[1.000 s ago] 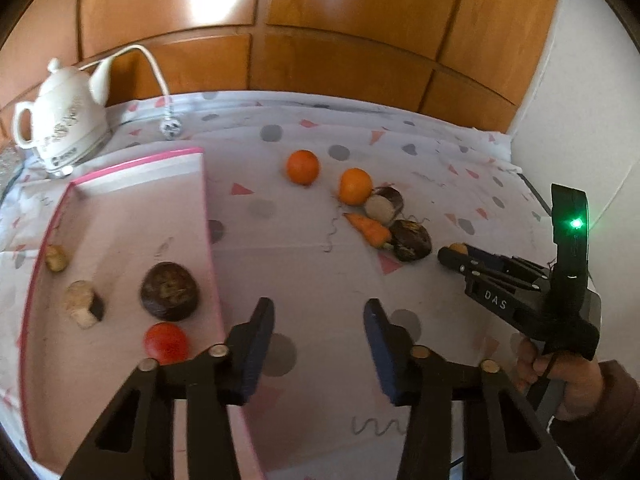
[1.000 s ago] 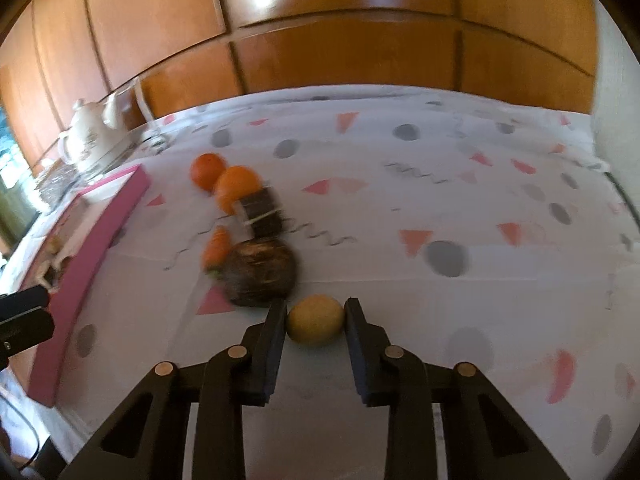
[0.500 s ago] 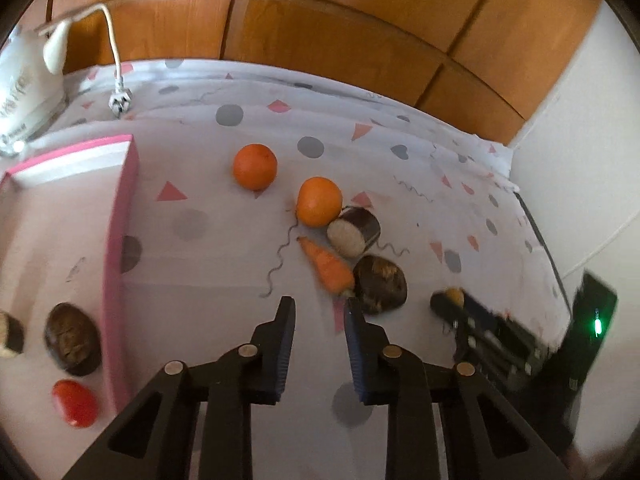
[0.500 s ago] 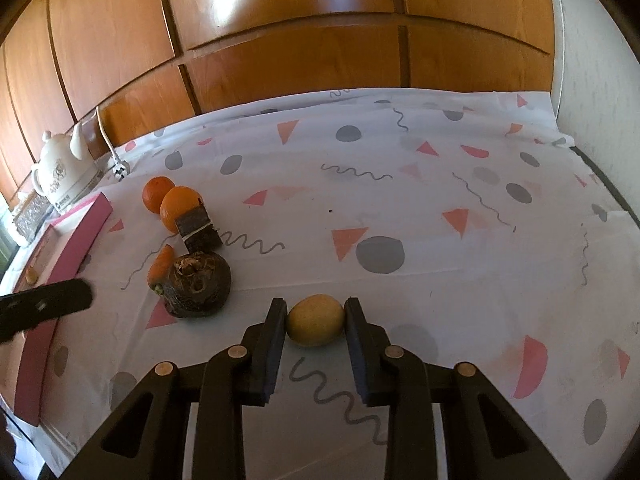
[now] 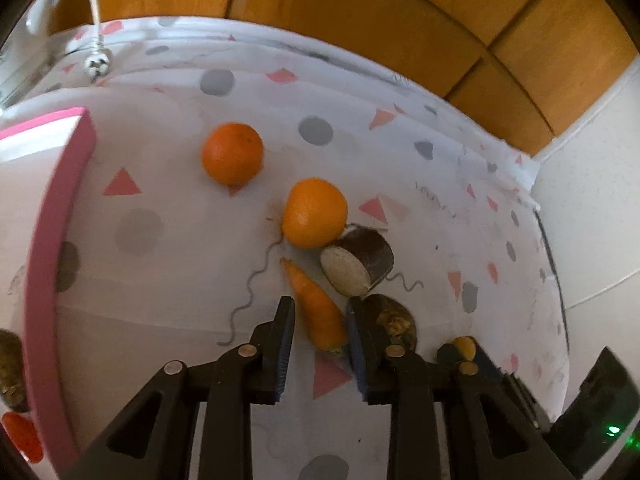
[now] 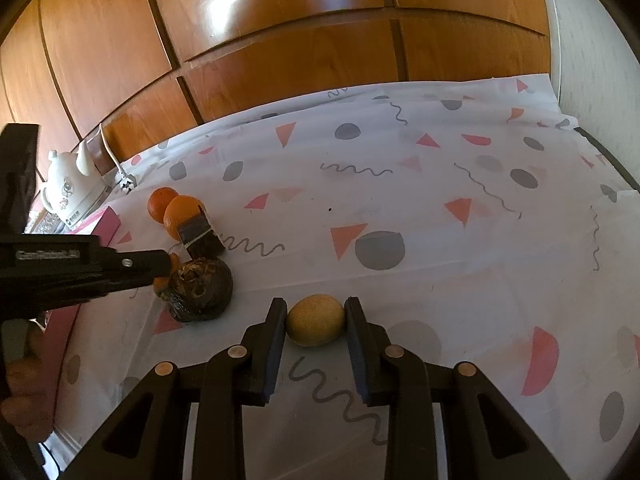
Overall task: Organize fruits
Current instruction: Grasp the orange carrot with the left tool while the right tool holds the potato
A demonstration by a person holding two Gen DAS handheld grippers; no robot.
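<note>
Straddling a tapered orange carrot (image 5: pixel 318 314), the left gripper (image 5: pixel 320 322) has its two black fingers set at a middling gap, one on each side of the carrot's thick end; whether the pads touch it cannot be told. The carrot lies on the white tablecloth with grey dots and pink triangles (image 5: pixel 168 280), its thin tip pointing away toward a round orange (image 5: pixel 315 213). A second round orange (image 5: pixel 232 154) sits apart, farther back and to the left. Touching the nearer orange is a short dark-skinned cylinder with a pale cut face (image 5: pixel 357 266), and a rough dark brown lump (image 5: pixel 394 320) lies just right of the carrot. A pink-rimmed tray (image 5: pixel 54 224) runs along the left edge.

In the right wrist view, the right gripper (image 6: pixel 316 322) is closed on a small yellow-tan rounded fruit with a speckled matte skin (image 6: pixel 316 320), both pads pressed against its sides, over the cloth near the dark lump.
</note>
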